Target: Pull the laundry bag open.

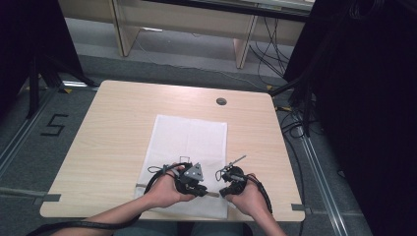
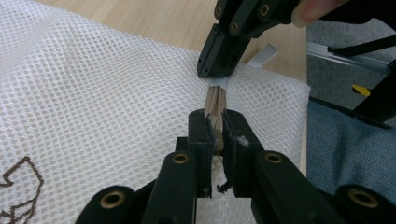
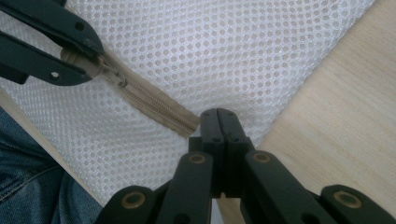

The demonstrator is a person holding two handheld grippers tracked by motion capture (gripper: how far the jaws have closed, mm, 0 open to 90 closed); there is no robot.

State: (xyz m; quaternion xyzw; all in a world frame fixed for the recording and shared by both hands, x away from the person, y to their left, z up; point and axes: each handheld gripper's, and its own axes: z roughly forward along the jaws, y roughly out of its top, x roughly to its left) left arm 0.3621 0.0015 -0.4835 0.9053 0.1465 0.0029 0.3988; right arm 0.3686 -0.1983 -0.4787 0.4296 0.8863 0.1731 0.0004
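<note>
A white mesh bag [image 1: 189, 147] lies flat on the bench [image 1: 108, 137], its near edge by the person. The left gripper [image 2: 215, 128] pinches the bag's tan zipper [image 3: 154, 105]. The right gripper [image 3: 219, 116] is pressed together on the zipper's end, near the bag's corner.

Lab or recording room, not a home. Pale wooden bench [image 1: 123, 128] with a cable hole [image 1: 221, 102] stands on grey carpet. Black curtains [image 1: 364, 98] hang on both sides. Tripod legs [image 1: 39, 78] and loose cables [image 1: 275, 49] on the floor. A taped number "5" [image 1: 53, 125] and metal floor rails [image 1: 319, 177] mark the station. Plain wooden furniture [image 1: 187, 24] behind.
</note>
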